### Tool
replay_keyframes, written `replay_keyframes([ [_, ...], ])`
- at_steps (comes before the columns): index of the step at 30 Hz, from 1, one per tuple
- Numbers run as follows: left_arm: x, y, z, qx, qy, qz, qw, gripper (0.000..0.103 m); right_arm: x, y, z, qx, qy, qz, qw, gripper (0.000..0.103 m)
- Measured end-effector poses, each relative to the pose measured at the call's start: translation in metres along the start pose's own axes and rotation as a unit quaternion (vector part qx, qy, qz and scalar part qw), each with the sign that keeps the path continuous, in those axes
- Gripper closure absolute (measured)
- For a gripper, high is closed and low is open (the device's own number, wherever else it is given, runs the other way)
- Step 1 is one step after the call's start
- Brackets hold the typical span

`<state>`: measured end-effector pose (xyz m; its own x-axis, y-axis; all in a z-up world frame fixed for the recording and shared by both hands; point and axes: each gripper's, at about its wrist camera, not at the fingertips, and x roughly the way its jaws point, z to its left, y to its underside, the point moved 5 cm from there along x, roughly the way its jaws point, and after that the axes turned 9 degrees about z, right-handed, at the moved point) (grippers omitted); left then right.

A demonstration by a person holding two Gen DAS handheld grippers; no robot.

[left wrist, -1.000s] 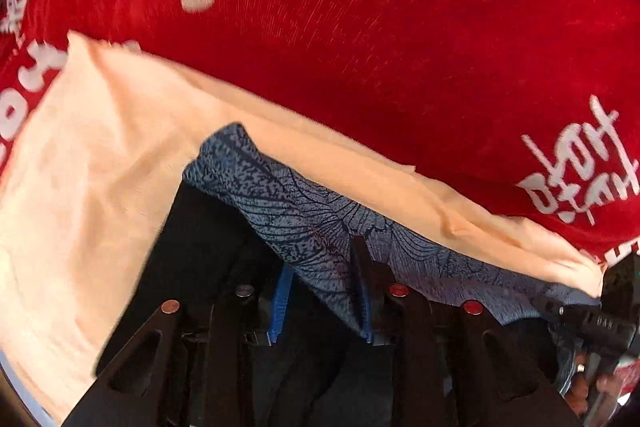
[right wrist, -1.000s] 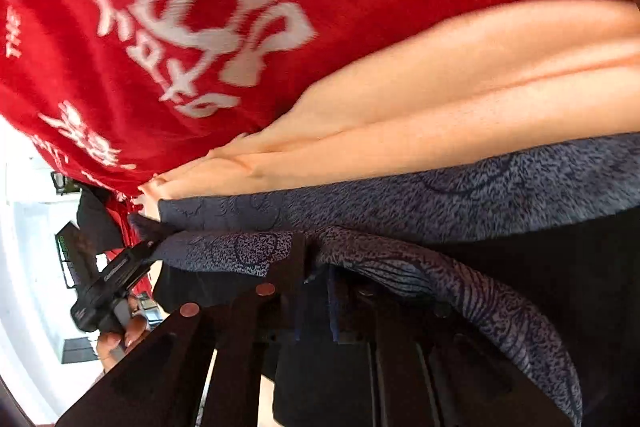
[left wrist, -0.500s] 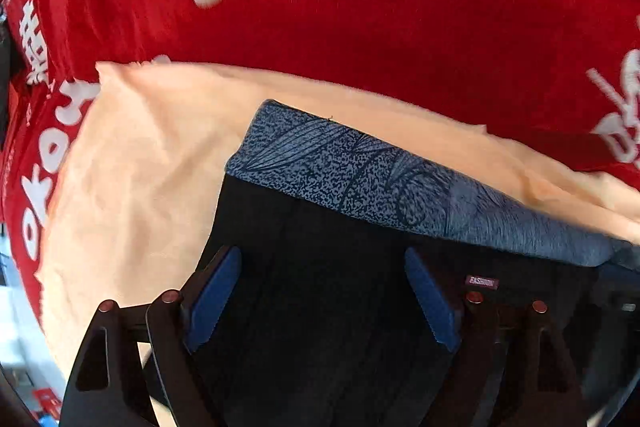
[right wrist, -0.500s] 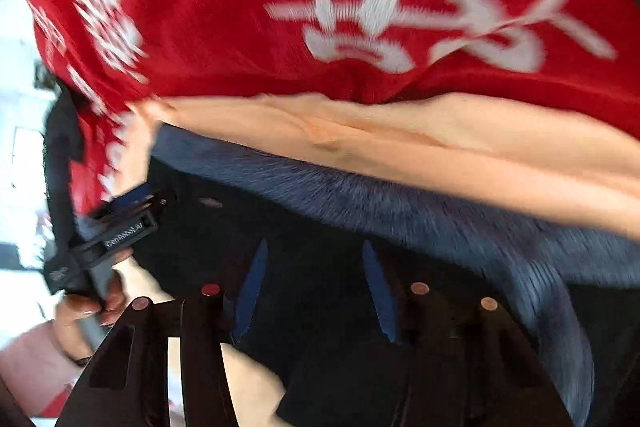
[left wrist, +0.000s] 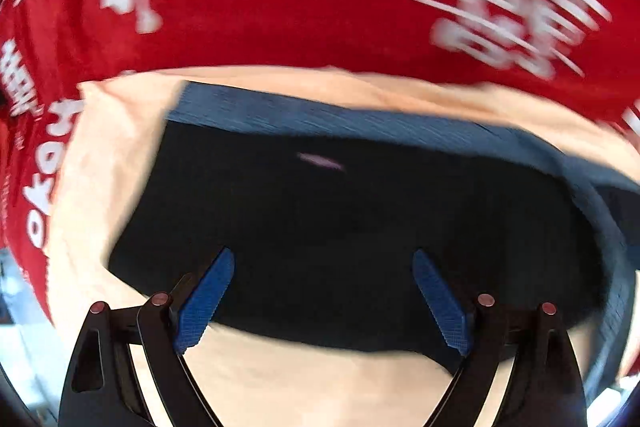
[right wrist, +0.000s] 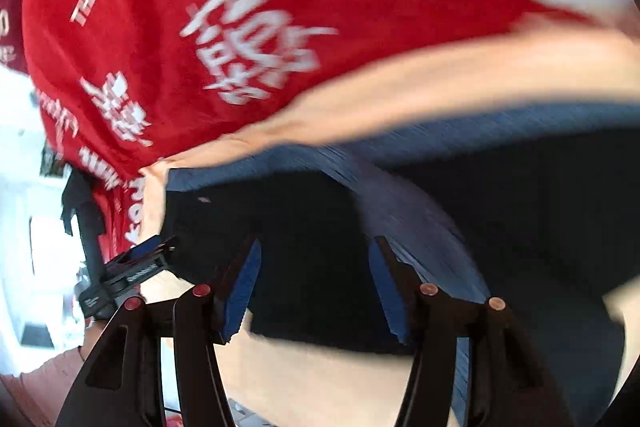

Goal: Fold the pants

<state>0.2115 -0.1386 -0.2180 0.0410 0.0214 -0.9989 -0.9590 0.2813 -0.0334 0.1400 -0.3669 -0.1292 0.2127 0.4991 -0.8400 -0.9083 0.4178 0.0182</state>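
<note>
Below, in both wrist views: dark pants (left wrist: 360, 219) folded into a compact block, lying across the middle of the frame on a peach cloth (left wrist: 100, 187), itself spread over a red cloth (left wrist: 320, 7) printed with white lettering. Along the upper edge of the block, a blue-grey patterned waistband (left wrist: 340, 119), blurred by motion.

Left gripper (left wrist: 320, 291): released, blue pads spread wide at the lower centre of the left wrist view, nothing pinched between them, only the dark fabric seen beyond. Right gripper (right wrist: 312, 287): jaws opening, nothing gripped, pads apart at the lower centre of the right wrist view with the pants behind them. At the lower left of that view, the other gripper again, black, with part of a hand (right wrist: 52, 367) beneath it.

Judged from the lie of the fabric: fold just laid, grip let go, next a check and tidy. Worth doing well by lifting clear without snagging the top layer, then pressing the block flat and squaring the loose waistband flap seen at the right of the right wrist view, so no layer slides off.

Writing: on the red cloth, white brush-style characters, mostly smeared; "THE" legible at the upper left of the right wrist view, the rest of that line unreadable. Small pale label on the pants (left wrist: 320, 160), too blurred to read. Lettering on the black gripper at lower left also unreadable.
</note>
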Motion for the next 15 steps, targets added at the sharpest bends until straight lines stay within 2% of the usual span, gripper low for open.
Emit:
replay_keyframes([
  [5, -0.006, 0.031, -0.073, 0.073, 0.043, 0.013, 0.9964, 0.011, -0.050, 0.080, -0.079, 0.094, 0.050, -0.016, 0.994, 0.043],
  [8, -0.006, 0.049, -0.112, 0.119, 0.065, 0.019, 0.9905, 0.011, -0.085, 0.139, -0.127, 0.152, 0.080, -0.027, 0.985, 0.043],
  [9, -0.009, 0.056, -0.132, 0.142, 0.066, 0.013, 0.9876, 0.011, -0.089, 0.155, -0.138, 0.171, 0.087, -0.030, 0.981, 0.043],
  [12, -0.012, 0.061, -0.159, 0.175, 0.068, 0.000, 0.9822, 0.011, -0.097, 0.208, -0.163, 0.223, 0.103, -0.043, 0.968, 0.043],
  [15, -0.019, 0.061, -0.170, 0.184, 0.076, -0.006, 0.9799, 0.011, -0.095, 0.248, -0.180, 0.259, 0.101, -0.053, 0.959, 0.043],
])
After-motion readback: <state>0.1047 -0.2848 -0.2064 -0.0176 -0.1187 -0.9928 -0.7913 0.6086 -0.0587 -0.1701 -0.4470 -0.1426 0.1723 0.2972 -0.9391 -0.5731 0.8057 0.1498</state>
